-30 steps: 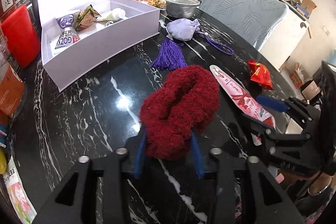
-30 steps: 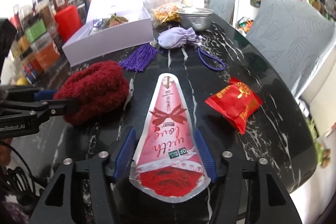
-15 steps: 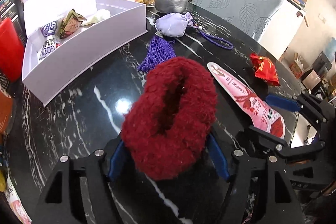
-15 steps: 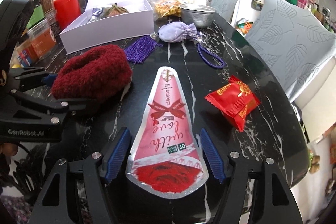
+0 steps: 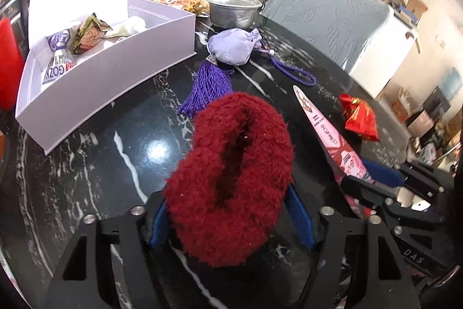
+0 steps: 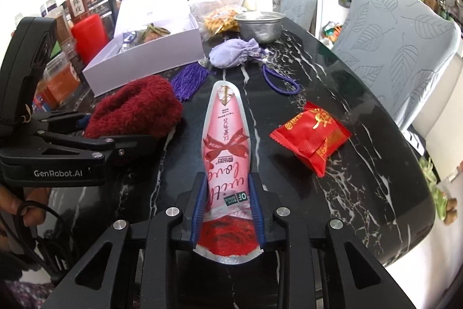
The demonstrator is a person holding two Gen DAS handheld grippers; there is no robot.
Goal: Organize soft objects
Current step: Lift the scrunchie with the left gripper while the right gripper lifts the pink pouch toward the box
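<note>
1. The left gripper (image 5: 228, 217) holds the red sock (image 5: 231, 178), its fingers pressed into both fuzzy sides, just over the table (image 5: 86, 164).
2. The right gripper (image 6: 228, 210) pinches the pink pouch (image 6: 225, 135) across its wide end; the long axis runs straight ahead.
3. The box (image 5: 110, 71) lies ahead and left, nearer the left gripper, so the sock probably goes in first.

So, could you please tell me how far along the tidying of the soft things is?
Partly done: the white box already holds a few packets. In hand: the left gripper has the red fuzzy slipper, and the right gripper has closed on the pink pouch. Left on the table: the lilac sachet and the red snack packet.
</note>
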